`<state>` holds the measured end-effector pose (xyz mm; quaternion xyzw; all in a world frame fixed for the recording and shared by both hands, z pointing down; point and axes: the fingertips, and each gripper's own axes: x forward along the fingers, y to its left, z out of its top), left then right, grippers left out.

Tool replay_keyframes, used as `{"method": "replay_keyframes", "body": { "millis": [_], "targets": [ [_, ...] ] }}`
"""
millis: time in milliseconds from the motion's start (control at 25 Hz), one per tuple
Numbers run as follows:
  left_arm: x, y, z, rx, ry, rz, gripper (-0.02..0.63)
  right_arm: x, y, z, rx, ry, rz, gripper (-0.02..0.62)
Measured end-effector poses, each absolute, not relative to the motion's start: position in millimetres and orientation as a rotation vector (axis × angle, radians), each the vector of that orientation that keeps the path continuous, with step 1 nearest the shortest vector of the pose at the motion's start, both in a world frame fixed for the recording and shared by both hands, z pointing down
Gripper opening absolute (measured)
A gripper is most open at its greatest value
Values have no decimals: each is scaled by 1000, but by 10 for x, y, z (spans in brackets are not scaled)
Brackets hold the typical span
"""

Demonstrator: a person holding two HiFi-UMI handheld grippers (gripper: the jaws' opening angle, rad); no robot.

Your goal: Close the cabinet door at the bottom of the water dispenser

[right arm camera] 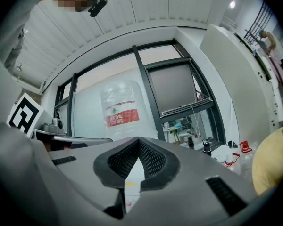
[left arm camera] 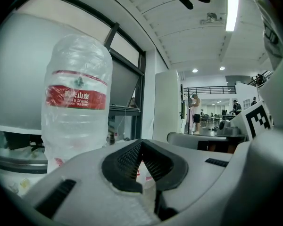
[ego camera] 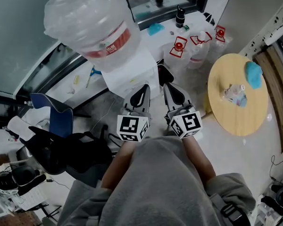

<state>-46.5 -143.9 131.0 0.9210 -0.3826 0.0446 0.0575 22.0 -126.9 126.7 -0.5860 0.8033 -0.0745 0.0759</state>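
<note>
Head view, looking steeply down: I see the left gripper (ego camera: 140,97) and the right gripper (ego camera: 172,94) side by side, close but apart, both aimed at the white water dispenser (ego camera: 132,74) just ahead. A large clear bottle (ego camera: 92,20) with a red label sits on top of it. The grippers cover the dispenser's low front, so I cannot make out the cabinet door.

Only this view shows the floor layout. A blue chair (ego camera: 52,114) and dark bags crowd the left side. A round wooden table (ego camera: 226,114) stands near the right gripper, with a blue cloth (ego camera: 253,74) lying on it. Clear jugs with red caps (ego camera: 179,48) stand on the floor beyond the dispenser, by the window. Pale bare floor lies between the dispenser and the table.

The left gripper view gives what the head view does not. Its jaws are pressed together at the tips, with nothing between them, and the bottle rises close on the left. A tall white panel (left arm camera: 167,102) stands further off, with an open hall to its right.

The right gripper view shows that gripper's jaws also meeting at the tips, holding nothing. The bottle stands straight ahead against dark window frames (right arm camera: 146,88). The table's yellow edge fills the lower right corner.
</note>
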Motion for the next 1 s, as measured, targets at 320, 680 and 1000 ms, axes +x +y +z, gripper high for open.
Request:
{"method": "replay_keyframes", "body": {
  "millis": [320, 680, 1000],
  "targets": [
    [-428, -1467, 1325, 2787, -1163, 141, 6, 261, -1310, 1281, -1749, 2409, -231, 8],
    [-390, -1506, 1346, 2784, -1160, 150, 8, 302, -1364, 1298, -1752, 2404, -239, 8],
    [-331, -1536, 1406, 2777, -1155, 166, 8, 357, -1411, 1360, -1753, 2403, -256, 8]
  ]
}}
